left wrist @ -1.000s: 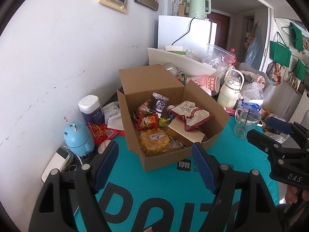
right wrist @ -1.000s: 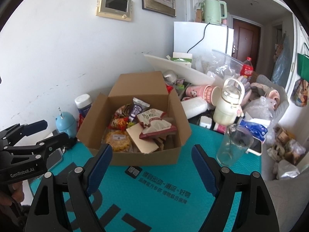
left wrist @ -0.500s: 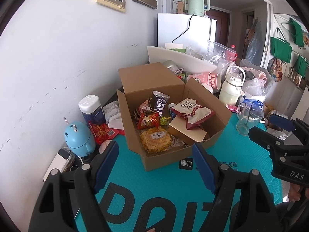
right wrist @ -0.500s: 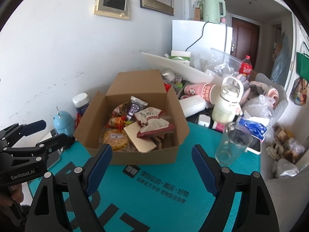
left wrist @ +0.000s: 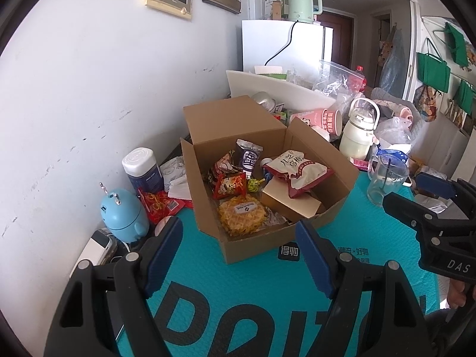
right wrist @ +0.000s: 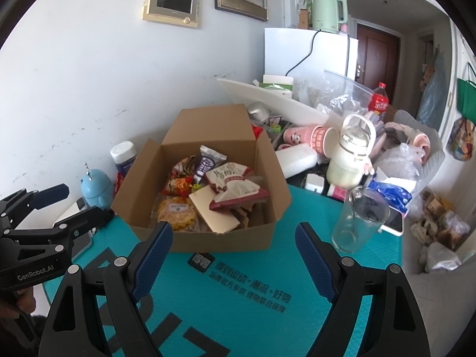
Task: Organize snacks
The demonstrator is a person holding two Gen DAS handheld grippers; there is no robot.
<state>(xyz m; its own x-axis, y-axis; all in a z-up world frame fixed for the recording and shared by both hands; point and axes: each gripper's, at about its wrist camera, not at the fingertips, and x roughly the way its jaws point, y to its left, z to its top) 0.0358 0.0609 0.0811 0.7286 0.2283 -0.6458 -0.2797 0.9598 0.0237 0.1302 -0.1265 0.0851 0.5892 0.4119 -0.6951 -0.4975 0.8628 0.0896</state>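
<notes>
An open cardboard box (left wrist: pixel 255 250) (right wrist: pixel 223 242) stands on the teal mat (left wrist: pixel 238 303). In it lie a waffle packet (left wrist: pixel 241 214), a small tan carton (left wrist: pixel 288 205), a red-and-white bag (left wrist: pixel 297 172), a dark wrapper (left wrist: pixel 248 159), a red packet (left wrist: pixel 230 186) and a green lollipop (left wrist: pixel 253 185). My left gripper (left wrist: pixel 238 226) (right wrist: pixel 87 201) hovers open just in front of the box, holding nothing. To its right, my right gripper (right wrist: pixel 233 229) (left wrist: pixel 406 189) is open too and holds nothing.
A glass mug (right wrist: pixel 360 220) stands right of the box, with a phone (right wrist: pixel 394 223) beside it. A cream jug (left wrist: pixel 358 136) and pink cups sit in clutter behind. Left of the box are a blue gadget (left wrist: pixel 122 211), a white-lidded jar (left wrist: pixel 142 169) and a red packet (left wrist: pixel 157 205).
</notes>
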